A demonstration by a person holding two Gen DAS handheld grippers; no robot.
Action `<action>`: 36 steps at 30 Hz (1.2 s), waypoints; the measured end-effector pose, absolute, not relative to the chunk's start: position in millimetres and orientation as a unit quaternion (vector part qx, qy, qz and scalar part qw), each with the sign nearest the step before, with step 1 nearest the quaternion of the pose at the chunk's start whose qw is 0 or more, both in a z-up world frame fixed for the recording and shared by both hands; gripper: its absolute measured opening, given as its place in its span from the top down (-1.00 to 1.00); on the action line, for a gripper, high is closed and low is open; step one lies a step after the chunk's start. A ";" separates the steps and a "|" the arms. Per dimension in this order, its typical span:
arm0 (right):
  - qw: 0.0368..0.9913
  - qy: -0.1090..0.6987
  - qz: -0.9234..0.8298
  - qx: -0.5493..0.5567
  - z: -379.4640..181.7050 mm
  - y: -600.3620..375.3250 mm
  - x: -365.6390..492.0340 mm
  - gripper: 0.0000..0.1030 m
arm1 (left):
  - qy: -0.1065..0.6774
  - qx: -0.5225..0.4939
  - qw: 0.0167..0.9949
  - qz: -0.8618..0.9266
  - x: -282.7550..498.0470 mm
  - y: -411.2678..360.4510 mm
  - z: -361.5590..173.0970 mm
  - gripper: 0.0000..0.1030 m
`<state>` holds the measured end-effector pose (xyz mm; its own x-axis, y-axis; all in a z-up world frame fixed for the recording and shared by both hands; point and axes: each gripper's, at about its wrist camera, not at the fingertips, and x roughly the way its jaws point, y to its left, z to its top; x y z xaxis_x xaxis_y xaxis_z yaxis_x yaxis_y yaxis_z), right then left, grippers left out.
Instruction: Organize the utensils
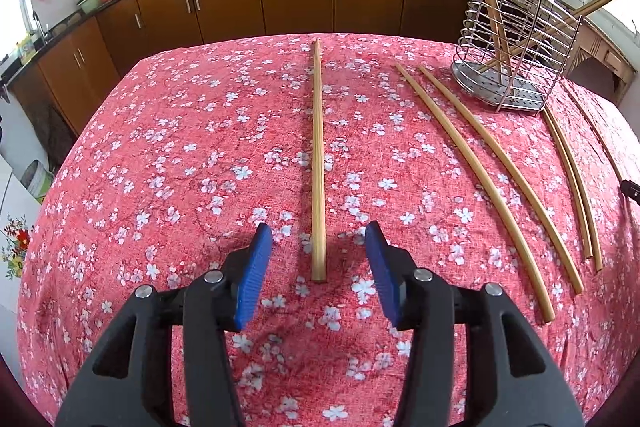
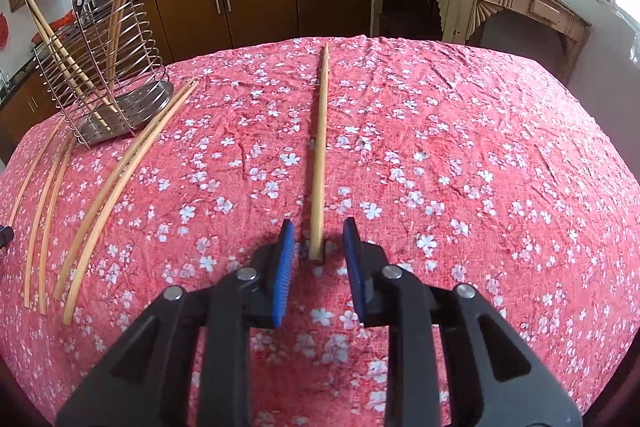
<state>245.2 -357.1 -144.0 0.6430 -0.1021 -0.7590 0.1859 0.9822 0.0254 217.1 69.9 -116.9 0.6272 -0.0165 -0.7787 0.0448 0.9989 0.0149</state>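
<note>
On the floral worktop (image 1: 160, 147), both the left hand-held gripper (image 1: 319, 233) and right hand-held gripper (image 2: 319, 227) sit released, each straddling a chopstick's (image 1: 318, 163) near end, wire rack (image 1: 516, 43) off behind.

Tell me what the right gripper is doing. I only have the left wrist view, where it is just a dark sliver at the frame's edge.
Observer: The right gripper is open, and the near end of a lone chopstick lies on the cloth between its fingers.
Operator: Is it pinched yet?
Observer: No. There is a gap on each side between the stick and the blue pads.
Operator: Are there more chopsticks to the right of that one?
Observer: None. Only the flowered tablecloth shows out to the table's edge.
</note>
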 end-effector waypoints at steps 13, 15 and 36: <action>0.905 0.417 -0.080 0.032 -143.2 -350.8 238.5 0.59 | 0.431 0.015 0.902 -0.024 211.4 71.9 -115.6 0.11; 0.905 0.417 -0.078 0.033 -143.2 -350.6 238.0 0.60 | 0.430 0.020 0.902 -0.028 207.6 69.6 -115.7 0.21; 0.905 0.417 -0.075 0.030 -142.2 -345.9 239.9 0.78 | 0.430 0.028 0.902 -0.023 196.1 70.6 -115.9 0.39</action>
<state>239.9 -345.9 -142.2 0.6411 -0.1110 -0.7594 0.1605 0.9870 -0.0088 196.1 70.6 -115.9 0.6289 -0.0173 -0.7773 0.0649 0.9974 0.0303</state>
